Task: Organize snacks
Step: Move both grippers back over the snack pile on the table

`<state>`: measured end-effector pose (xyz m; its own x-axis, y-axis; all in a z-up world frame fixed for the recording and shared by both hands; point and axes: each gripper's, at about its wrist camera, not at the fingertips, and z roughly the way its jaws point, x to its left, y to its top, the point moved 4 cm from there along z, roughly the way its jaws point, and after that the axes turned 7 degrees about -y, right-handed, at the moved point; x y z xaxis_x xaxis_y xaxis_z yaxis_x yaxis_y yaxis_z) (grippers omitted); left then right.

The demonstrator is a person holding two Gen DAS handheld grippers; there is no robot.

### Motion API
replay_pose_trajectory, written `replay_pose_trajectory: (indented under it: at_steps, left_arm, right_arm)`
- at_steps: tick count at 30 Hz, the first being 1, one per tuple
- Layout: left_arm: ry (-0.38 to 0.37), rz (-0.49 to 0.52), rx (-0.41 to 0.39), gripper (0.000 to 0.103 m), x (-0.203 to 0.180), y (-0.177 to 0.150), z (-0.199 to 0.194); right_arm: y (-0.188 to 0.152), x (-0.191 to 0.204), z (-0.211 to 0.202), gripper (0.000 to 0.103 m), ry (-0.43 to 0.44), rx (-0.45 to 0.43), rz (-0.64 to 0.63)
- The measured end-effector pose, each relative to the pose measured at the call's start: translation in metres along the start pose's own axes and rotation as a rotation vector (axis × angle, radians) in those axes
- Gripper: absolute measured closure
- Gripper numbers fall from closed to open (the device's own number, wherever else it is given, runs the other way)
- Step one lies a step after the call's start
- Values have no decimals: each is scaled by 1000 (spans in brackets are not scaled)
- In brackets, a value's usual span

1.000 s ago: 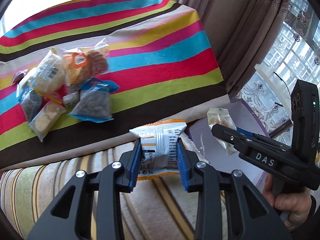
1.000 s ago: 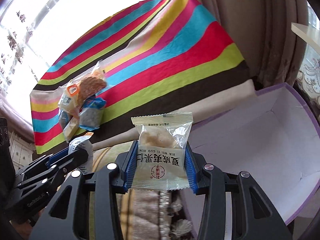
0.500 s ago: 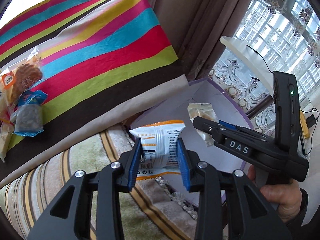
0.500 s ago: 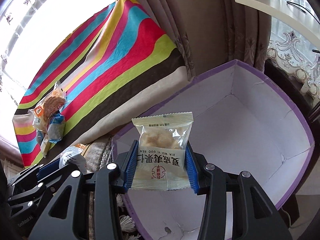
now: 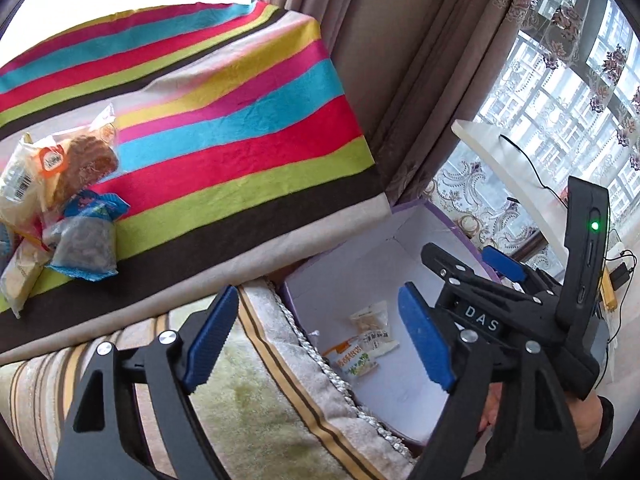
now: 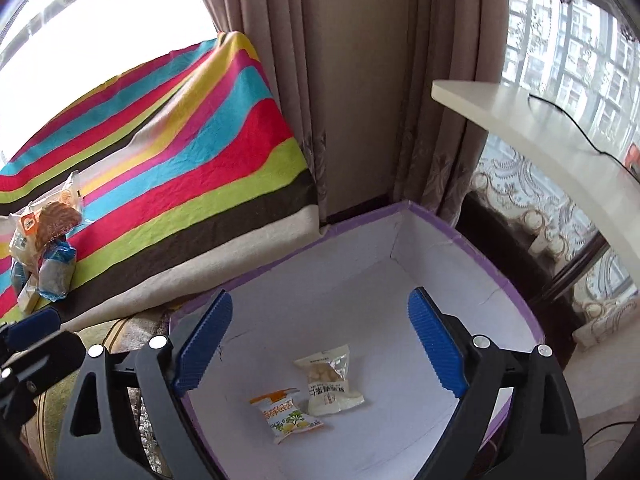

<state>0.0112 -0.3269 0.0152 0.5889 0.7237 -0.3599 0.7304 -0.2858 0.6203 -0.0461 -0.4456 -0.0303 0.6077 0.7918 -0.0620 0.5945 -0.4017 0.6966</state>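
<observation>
Two snack packets lie on the floor of a white box with a purple rim point(image 6: 472, 240): an orange-and-white packet point(image 6: 286, 414) and a clear packet of pale puffs point(image 6: 330, 380). Both also show in the left wrist view, the orange one point(image 5: 354, 358) and the clear one point(image 5: 374, 328). My right gripper point(image 6: 320, 348) hangs over the box, jaws opening wide, nothing between them. My left gripper point(image 5: 320, 340) is above the box's near edge, jaws opening, empty too. A pile of several more snack packets point(image 5: 64, 208) lies on the striped cloth point(image 5: 224, 128).
The box point(image 5: 400, 248) stands between a plush striped cushion point(image 5: 260, 412) and brown curtains point(image 6: 352, 80). A white shelf point(image 6: 540, 128) with a black cable juts out at right above lace curtain. A hand point(image 5: 592, 424) holds the right gripper's handle.
Both grippers swung right from the cloth to the box and let go of their packets, which now lie on the box floor. Both pairs of jaws spread wide.
</observation>
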Motion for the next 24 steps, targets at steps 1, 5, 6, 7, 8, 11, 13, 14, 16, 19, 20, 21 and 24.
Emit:
replay_pose_trajectory:
  at_steps: [1, 5, 6, 7, 8, 11, 13, 14, 16, 19, 20, 21, 24]
  left_arm:
    - [15, 5, -15, 18, 3, 1, -4]
    - [85, 7, -28, 17, 22, 3, -18]
    - [98, 4, -40, 17, 28, 3, -22]
    - [109, -1, -56, 17, 33, 2, -27]
    - [115, -12, -76, 17, 40, 2, -34]
    - [152, -54, -114, 17, 61, 1, -52]
    - [196, -81, -142, 17, 77, 0, -65]
    - [212, -96, -157, 17, 86, 0, -71]
    - [238, -133, -185, 17, 103, -2, -84]
    - [264, -199, -220, 17, 129, -7, -101]
    - [271, -218, -228, 17, 137, -9, -106]
    - [278, -236, -235, 17, 145, -11, -111]
    - [302, -278, -256, 17, 166, -17, -125]
  right_arm:
    - [1, 3, -2, 16, -2, -9, -11]
    - [5, 16, -10, 16, 107, -10, -10]
    - [6, 19, -13, 16, 143, -9, 4]
    - [8, 23, -15, 16, 175, -5, 15]
    - [9, 27, -17, 16, 203, 0, 27]
    - [13, 42, -25, 16, 257, 1, 47]
    - [14, 54, -30, 16, 310, 3, 51]
    - [15, 61, -31, 16, 341, 10, 47]
    - [14, 74, -34, 16, 371, 22, 38]
    - [13, 97, -34, 16, 404, 55, 16]
    - [12, 105, -34, 16, 410, 62, 6]
    - [11, 112, -34, 16, 414, 68, -4]
    - [8, 132, -32, 16, 427, 95, -23]
